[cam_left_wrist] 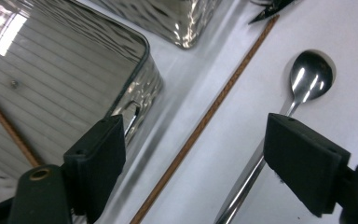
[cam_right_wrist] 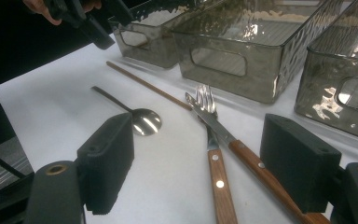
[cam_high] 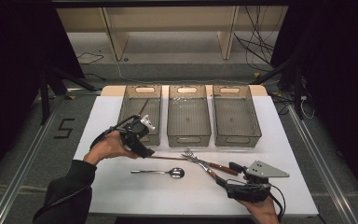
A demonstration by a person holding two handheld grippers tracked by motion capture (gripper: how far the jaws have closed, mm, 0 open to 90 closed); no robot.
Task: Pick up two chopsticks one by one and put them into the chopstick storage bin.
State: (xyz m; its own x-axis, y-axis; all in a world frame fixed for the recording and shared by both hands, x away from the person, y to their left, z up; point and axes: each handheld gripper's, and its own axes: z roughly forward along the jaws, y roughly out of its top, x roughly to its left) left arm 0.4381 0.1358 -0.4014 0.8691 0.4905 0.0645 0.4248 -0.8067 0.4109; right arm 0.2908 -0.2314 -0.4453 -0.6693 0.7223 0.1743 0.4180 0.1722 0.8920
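left claw [cam_left_wrist: 193, 154] gapes over chopstick [cam_left_wrist: 200, 126] beside bin [cam_left_wrist: 144, 70].

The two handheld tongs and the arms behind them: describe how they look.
Both are black. The left tongs have a white block on top and a black cable looping back along a dark sleeve. The right tongs carry a grey three-cornered plate with small holes, and a black cable curling behind them. Up close, each jaw ends in a thick, square black pad on a black arm with a brass-ringed hole.

white table [cam_high: 121, 186] | three clear bins [cam_high: 189, 122]; spoon [cam_high: 161, 172]; fork [cam_high: 204, 165]; knife [cam_high: 214, 166]; chopstick [cam_high: 168, 158]
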